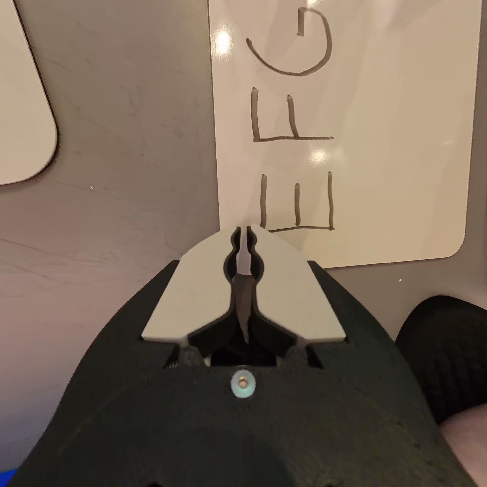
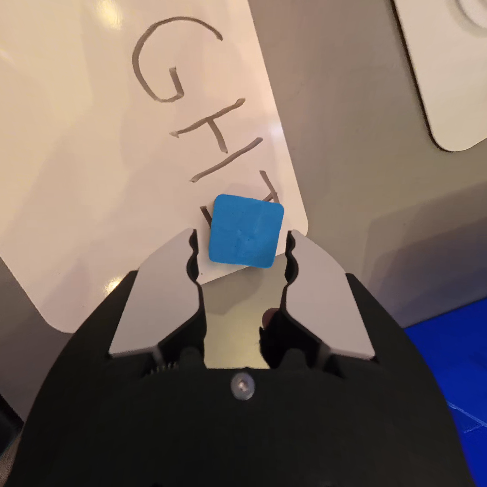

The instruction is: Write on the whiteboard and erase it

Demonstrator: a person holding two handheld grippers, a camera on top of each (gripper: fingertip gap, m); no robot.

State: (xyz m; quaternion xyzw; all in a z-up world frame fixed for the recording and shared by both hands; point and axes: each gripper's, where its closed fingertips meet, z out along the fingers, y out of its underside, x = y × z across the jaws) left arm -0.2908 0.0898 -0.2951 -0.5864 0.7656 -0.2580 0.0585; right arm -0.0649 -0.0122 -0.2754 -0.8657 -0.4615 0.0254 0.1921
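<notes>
A white whiteboard (image 1: 382,131) lies flat on the grey table, with several dark hand-drawn letters (image 1: 292,118) on it. My left gripper (image 1: 243,228) is over the board's near left corner. Its pads are almost together with only a thin slit between them, and nothing is in it. In the right wrist view the same whiteboard (image 2: 66,158) shows its other end. A blue square eraser (image 2: 245,232) rests on the board's near corner, covering part of the last marks. My right gripper (image 2: 242,232) is open around the eraser. There is a gap between each fingertip (image 2: 184,245) and the eraser.
A second white board lies on the table, at the left in the left wrist view (image 1: 15,105) and at the top right in the right wrist view (image 2: 448,66). A dark sleeve (image 1: 442,355) is at the lower right. A blue surface (image 2: 448,382) lies to the right. Spacing between my two grippers at the tips: around 25 cm.
</notes>
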